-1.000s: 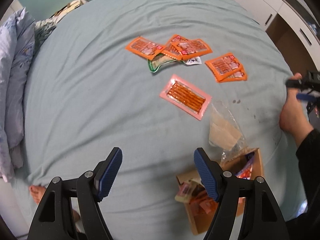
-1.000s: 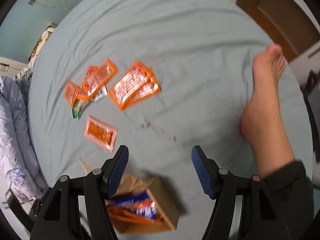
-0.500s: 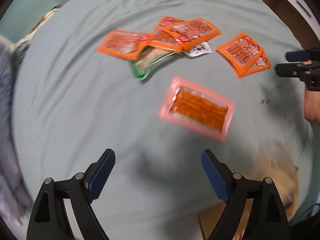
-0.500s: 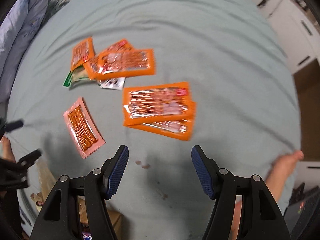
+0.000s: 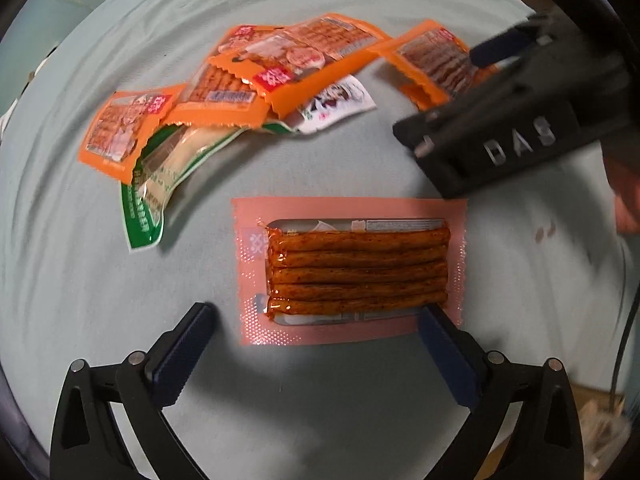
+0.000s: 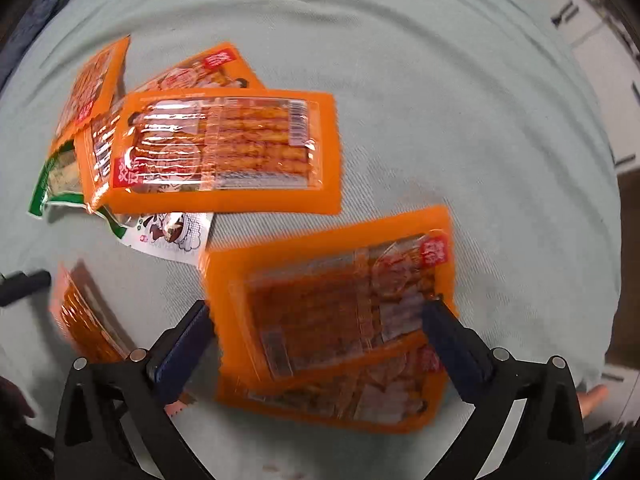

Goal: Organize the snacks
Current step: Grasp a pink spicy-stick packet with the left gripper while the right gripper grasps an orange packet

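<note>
A pink pack of spicy sticks (image 5: 352,270) lies flat on the pale green bedsheet (image 5: 72,280). My left gripper (image 5: 320,328) is open, its fingers straddling the pack's near edge. My right gripper (image 6: 320,328) is open over two stacked orange snack packs (image 6: 340,312); it also shows in the left wrist view (image 5: 500,120) at the upper right. More orange packs (image 5: 256,76), a green pack (image 5: 156,176) and a white sachet (image 5: 340,100) lie overlapped beyond. The pink pack also shows in the right wrist view (image 6: 80,320) at the left.
A cardboard box corner (image 5: 600,424) sits at the lower right of the left wrist view. White cabinets (image 6: 600,40) stand beyond the bed. A bare foot (image 6: 596,396) rests at the right edge.
Both grippers have dropped close to the bed. The left now straddles the pink pack; the right has come down over the two stacked orange packs. Both stay open.
</note>
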The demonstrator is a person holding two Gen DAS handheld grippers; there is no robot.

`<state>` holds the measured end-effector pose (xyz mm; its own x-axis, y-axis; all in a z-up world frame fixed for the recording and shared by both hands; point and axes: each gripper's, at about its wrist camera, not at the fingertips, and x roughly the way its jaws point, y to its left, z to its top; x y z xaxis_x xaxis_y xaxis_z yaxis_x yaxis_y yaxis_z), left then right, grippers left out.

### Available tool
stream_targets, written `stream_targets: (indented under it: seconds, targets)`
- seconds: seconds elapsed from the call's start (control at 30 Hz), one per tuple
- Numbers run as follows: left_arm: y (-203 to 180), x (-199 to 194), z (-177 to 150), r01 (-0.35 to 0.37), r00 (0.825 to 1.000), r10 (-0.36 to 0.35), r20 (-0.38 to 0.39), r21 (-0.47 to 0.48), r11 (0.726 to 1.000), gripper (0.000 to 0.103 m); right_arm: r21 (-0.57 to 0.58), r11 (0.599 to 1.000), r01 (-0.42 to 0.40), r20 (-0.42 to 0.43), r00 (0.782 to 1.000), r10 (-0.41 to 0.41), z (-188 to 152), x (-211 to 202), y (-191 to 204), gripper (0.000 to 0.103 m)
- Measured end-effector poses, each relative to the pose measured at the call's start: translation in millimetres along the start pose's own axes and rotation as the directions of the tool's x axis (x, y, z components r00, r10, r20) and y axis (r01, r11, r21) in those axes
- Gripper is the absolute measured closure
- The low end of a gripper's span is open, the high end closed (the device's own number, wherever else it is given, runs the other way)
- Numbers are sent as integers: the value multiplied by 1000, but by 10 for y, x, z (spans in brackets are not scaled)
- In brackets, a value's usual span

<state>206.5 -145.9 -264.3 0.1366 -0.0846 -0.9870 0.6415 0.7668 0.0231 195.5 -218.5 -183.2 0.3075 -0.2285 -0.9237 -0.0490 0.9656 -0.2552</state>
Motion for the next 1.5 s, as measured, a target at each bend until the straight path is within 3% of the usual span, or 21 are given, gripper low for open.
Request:
stream_targets:
  seconds: [0.07,0.17,0.2,0.27,0.37,0.43,0.5,0.57,0.7,0.73,0.8,0.83,0.87,0.93,0.97,1.07,1.17,1.23,1.33,1.4,1.5]
  targets:
    - [18,-3,33,10,1000,-10,6,-23,1000,0,4,1000,-24,1,1000,24,-12,-29,-12,0]
    - [72,-15,52,19,1000,-19,13,-75,997,3,67,987,-146,12,989,145,-13,-105,-214,2]
    - [73,-30,53,13,1000,-12,17,-84,996,5,103,978,-183,24,983,181,-27,-143,-312,10]
    - [102,-75,55,14,1000,-12,27,-92,996,22,153,949,-276,45,961,272,-41,-214,-483,20]
    - [216,-148,69,23,999,-19,32,-128,992,42,182,903,-389,89,921,378,-76,-356,-614,46]
    - [339,-183,65,38,999,-33,34,-167,985,56,170,891,-421,95,907,411,-55,-407,-668,89]
    - [489,-210,54,57,998,-51,35,-212,976,70,174,889,-424,101,906,412,-52,-410,-712,99]
    - [593,-229,44,69,998,-64,29,-233,970,84,179,893,-412,115,910,397,-77,-436,-768,99]
    - [727,-264,29,75,997,-75,10,-224,972,86,143,925,-352,144,932,332,-90,-517,-773,99]
    - [732,-282,31,52,999,-51,10,-203,978,83,111,949,-296,154,948,278,-93,-561,-751,98]
    - [706,-321,51,-13,999,17,28,-156,988,56,56,983,-176,169,972,165,-116,-566,-580,96]
    - [696,-341,98,-24,999,30,44,-142,990,29,19,994,-105,186,977,100,-121,-576,-533,88]
    - [665,-360,174,-26,997,35,64,-131,991,17,-7,996,-84,196,977,84,-126,-574,-496,81]
    - [685,-359,298,-17,997,26,78,-116,993,16,-47,992,-119,188,974,125,-139,-536,-441,39]
    - [658,-313,334,-22,998,29,58,-112,993,13,-58,987,-153,174,972,161,-149,-509,-423,34]
    - [596,-145,435,-77,997,77,-3,-110,991,10,-141,969,-201,50,976,210,-200,-345,-339,33]
    - [539,-86,535,-59,998,63,29,-129,990,0,-239,956,-172,-33,985,169,-300,-163,-207,29]
    - [466,-56,609,-40,998,44,41,-99,994,0,-323,935,-147,-8,988,153,-377,-145,-57,13]
    - [380,-47,709,-48,997,50,62,-37,998,0,-418,905,-74,1,997,82,-477,-50,171,0]
    - [348,-31,779,-40,997,43,60,-40,998,0,-432,902,-26,15,999,36,-488,-5,279,0]
    - [217,5,975,-31,998,33,60,-40,999,0,-336,934,-125,-24,992,124,-349,-2,200,1]
